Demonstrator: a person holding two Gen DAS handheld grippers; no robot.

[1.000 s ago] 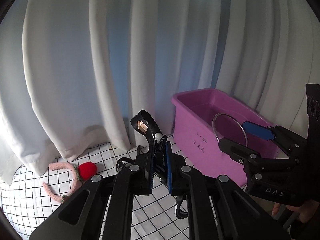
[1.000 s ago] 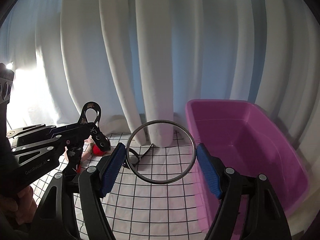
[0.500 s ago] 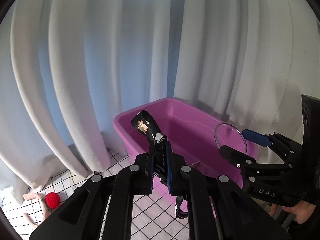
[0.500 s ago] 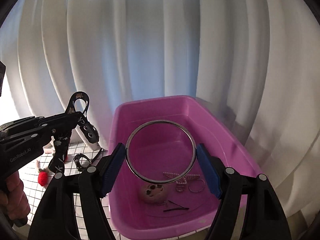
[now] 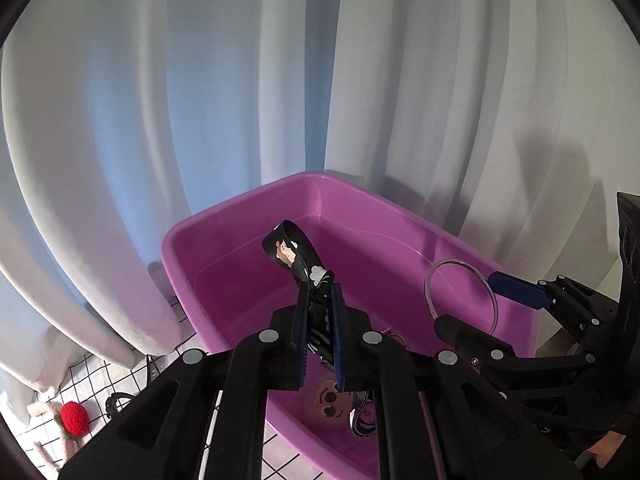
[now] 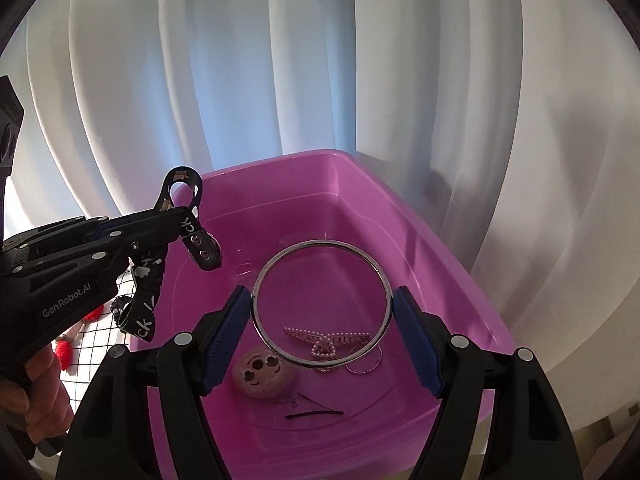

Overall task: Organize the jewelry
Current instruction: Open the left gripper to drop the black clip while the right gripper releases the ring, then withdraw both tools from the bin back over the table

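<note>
The left gripper (image 5: 320,320) is pinching a black printed strap (image 5: 294,258) above the pink plastic tub (image 6: 460,272); the right gripper (image 6: 320,328) is clasping a silver bangle (image 6: 320,304) over the tub's open middle, clearing its rim.

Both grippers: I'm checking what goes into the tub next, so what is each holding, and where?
Left gripper pinches a black printed strap mid-length. Right gripper clamps a metal bangle across its outer rim.
</note>
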